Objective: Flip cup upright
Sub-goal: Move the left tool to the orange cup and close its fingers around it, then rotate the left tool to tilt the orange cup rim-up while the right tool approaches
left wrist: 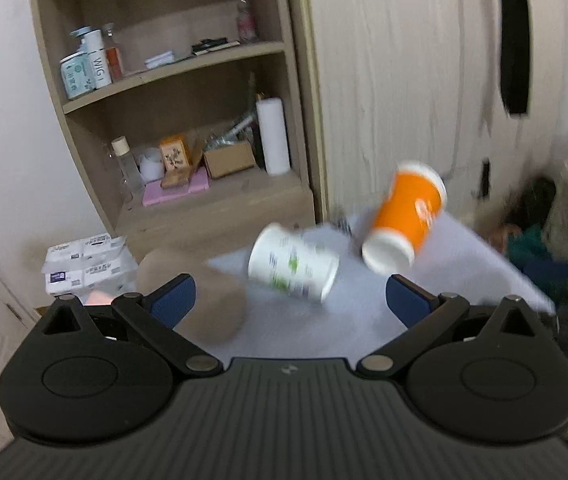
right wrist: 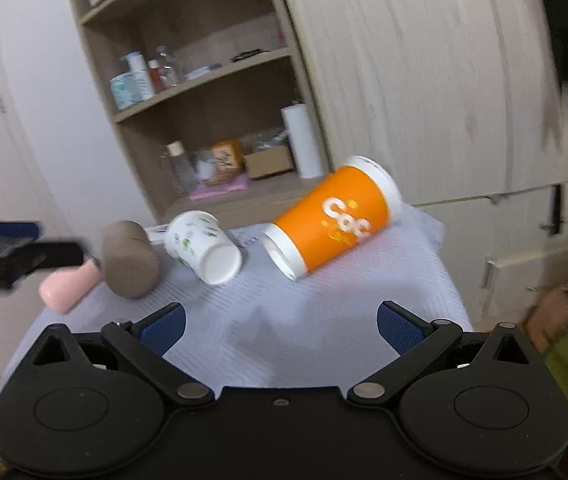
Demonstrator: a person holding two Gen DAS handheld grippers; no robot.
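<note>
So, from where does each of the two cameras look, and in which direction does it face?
Left wrist: sits on the left gripper, facing forward over the cloth-covered table toward the white cup and the shelf; its own open blue pads show.
Right wrist: sits on the right gripper, facing the orange cup lying on its side; its own pads show, and the left gripper enters at the left edge.
Both share both cups, the table, the shelf.
</note>
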